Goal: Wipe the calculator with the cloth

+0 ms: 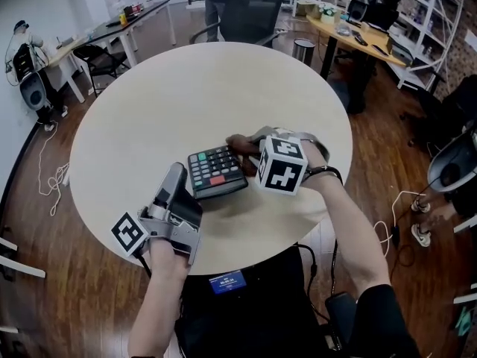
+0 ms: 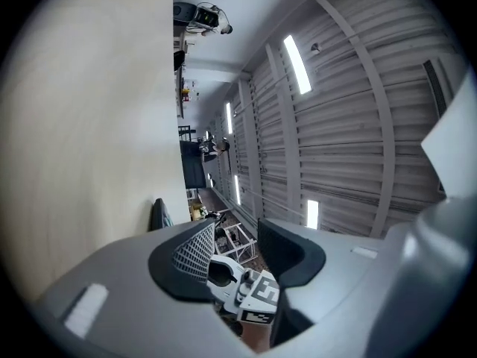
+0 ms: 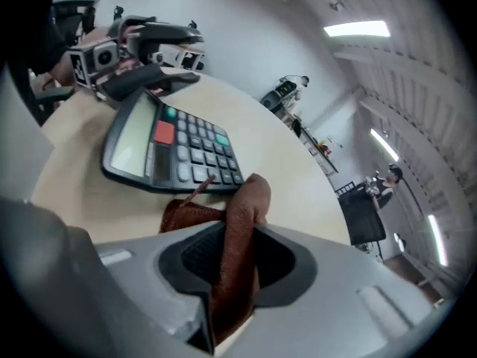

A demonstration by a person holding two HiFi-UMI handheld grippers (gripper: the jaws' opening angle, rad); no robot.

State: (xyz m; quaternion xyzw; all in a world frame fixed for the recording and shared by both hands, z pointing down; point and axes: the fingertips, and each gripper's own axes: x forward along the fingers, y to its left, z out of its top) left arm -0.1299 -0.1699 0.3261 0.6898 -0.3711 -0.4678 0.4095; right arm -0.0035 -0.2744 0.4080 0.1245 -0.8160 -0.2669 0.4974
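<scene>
**A:** What could go wrong from here?

**B:** The calculator (image 1: pixel 216 171) could skid on the surface (image 1: pixel 186 103) once the cloth (image 3: pixel 238 222) drags over it. The left gripper (image 2: pixel 238 248) has its jaws apart with nothing between them, so I judge nothing pins it.

**A:** And the right gripper (image 3: pixel 242 253)?

**B:** Its jaws are clenched on the cloth, which bunches out past the tips. The calculator lies just ahead of those jaws, keypad edge nearest. Its display end sits by the left jaws' tips.

Brown woven cloth (image 3: pixel 238 230), plastic calculator (image 3: pixel 171 151), matt table (image 1: pixel 186 95).
</scene>
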